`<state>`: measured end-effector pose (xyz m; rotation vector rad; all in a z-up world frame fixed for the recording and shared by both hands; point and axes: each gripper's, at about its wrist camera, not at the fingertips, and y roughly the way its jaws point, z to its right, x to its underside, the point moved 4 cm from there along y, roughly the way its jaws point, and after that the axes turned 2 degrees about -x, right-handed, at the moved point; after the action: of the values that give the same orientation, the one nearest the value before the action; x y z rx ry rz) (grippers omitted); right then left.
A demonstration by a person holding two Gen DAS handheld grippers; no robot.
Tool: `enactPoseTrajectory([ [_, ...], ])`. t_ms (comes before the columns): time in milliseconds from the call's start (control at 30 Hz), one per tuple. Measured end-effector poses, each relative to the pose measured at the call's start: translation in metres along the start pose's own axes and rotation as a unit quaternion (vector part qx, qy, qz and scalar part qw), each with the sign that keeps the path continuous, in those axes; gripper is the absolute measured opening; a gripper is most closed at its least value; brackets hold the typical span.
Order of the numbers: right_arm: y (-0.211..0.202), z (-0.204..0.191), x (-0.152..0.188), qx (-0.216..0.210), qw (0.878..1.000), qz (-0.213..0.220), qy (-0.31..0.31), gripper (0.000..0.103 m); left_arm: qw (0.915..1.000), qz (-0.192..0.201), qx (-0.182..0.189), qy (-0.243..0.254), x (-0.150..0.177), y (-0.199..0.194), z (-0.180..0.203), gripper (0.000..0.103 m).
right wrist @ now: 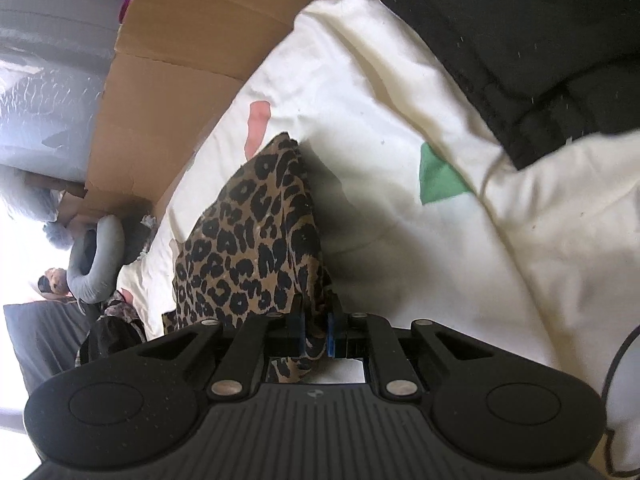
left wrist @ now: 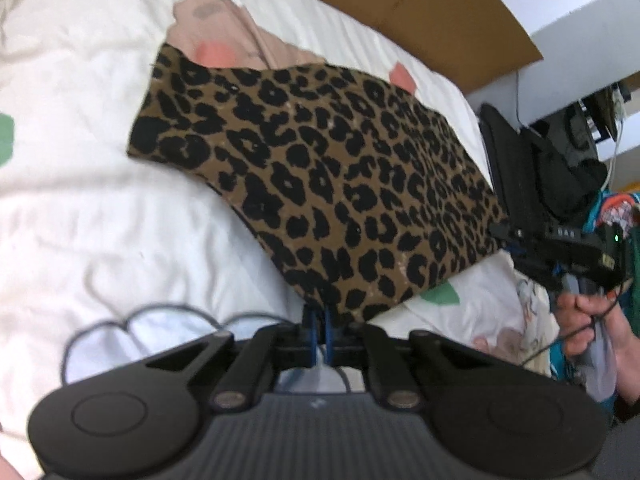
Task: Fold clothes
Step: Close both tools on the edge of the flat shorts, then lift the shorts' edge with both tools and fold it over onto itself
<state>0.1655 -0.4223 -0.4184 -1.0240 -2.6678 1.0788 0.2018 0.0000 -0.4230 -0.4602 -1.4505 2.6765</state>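
Both my grippers pinch the leopard-print garment (left wrist: 320, 184) above the white duvet (left wrist: 100, 208).

My left gripper (left wrist: 320, 314) clamps its near corner; my right gripper (right wrist: 316, 332) clamps another edge; the far end hides a pink cloth (left wrist: 216, 36); blur smears detail.

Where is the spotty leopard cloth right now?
The leopard cloth is stretched over the white bedding, pinched by the left gripper and right gripper.

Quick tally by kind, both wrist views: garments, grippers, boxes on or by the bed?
Leopard-print garment: 1
Pink garment: 1
Black garment: 1
Grippers, left gripper and right gripper, both clamped on the leopard print: 2
Cardboard box: 1
Total: 6
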Motion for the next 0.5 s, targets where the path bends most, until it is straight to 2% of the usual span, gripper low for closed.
enactPoseTrajectory([
  [300, -0.001, -0.011, -0.026, 0.010, 0.999, 0.021, -0.036, 0.008, 0.9992, -0.027, 0.011, -0.027, 0.009, 0.023, 0.019, 0.004],
  [500, -0.001, -0.025, -0.049, 0.014, 0.997, 0.039, -0.069, 0.008, 0.9971, -0.054, 0.037, -0.038, 0.017, 0.033, 0.033, 0.003],
])
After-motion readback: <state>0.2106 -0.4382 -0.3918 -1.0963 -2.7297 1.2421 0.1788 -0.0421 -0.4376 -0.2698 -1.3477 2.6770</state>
